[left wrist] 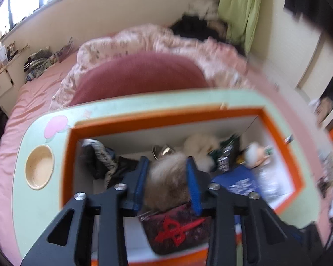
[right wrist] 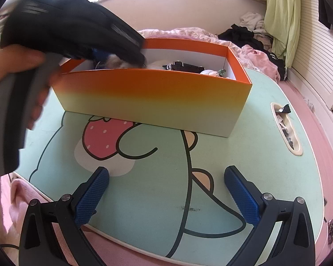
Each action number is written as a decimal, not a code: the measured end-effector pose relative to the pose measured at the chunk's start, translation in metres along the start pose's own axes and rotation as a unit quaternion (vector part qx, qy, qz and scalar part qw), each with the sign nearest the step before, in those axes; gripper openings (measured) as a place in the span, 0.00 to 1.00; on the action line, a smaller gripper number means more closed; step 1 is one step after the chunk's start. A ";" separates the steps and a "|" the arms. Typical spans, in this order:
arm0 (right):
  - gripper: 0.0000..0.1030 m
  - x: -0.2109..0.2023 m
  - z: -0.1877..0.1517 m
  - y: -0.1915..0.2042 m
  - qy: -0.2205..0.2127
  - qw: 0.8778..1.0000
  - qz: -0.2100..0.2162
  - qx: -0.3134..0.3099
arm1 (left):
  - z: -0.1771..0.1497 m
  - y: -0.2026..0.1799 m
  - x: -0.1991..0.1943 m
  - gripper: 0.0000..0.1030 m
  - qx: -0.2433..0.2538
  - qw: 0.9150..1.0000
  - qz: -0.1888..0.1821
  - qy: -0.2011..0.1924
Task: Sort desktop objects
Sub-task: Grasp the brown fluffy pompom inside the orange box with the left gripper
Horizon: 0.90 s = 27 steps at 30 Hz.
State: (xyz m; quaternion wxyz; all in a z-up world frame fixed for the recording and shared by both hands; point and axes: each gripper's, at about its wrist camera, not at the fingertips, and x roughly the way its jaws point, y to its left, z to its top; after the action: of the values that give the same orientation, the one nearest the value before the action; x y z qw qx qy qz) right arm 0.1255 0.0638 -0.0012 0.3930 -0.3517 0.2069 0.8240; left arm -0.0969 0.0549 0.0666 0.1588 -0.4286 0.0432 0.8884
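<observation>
Right wrist view: mint cartoon lap table (right wrist: 266, 119) on pink bed (right wrist: 317, 119), right tongs (right wrist: 166, 190) apart, left tongs (left wrist: 167, 170) clamped on fur pompom (left wrist: 166, 177).

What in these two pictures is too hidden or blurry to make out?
- Furry thing in the left gripper: left view, blurred; its lower end hides behind the fingers. Right view, the gripper body covers most of it.
- Box contents: right view, the near wall hides all but a few tops; left view, motion blur smears them.
- Dark pouch: left view, gripper frame covers its sides.
- Table slot items: right view, too small.
</observation>
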 end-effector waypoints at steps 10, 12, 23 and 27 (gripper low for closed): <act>1.00 -0.003 0.000 0.002 0.000 1.000 -0.002 0.002 | -0.036 0.023 -0.112 0.06 -0.030 0.988 -0.104 -0.106; 1.00 -0.003 0.000 0.002 0.000 1.000 -0.002 0.003 | -0.028 0.025 -0.103 0.09 -0.030 0.990 -0.107 -0.083; 1.00 -0.003 0.002 0.006 -0.002 1.000 -0.012 0.016 | -0.002 -0.014 0.010 0.58 -0.037 0.990 -0.113 0.078; 1.00 -0.004 0.002 0.005 -0.002 1.000 -0.013 0.017 | 0.001 -0.036 0.038 0.58 -0.005 0.992 -0.051 0.116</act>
State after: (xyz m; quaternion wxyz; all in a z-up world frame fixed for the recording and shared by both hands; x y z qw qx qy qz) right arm 0.1221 0.0597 0.0029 0.4099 -0.3462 0.2153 0.8159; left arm -0.1084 0.0985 0.0406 0.1957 -0.5313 0.0349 0.8235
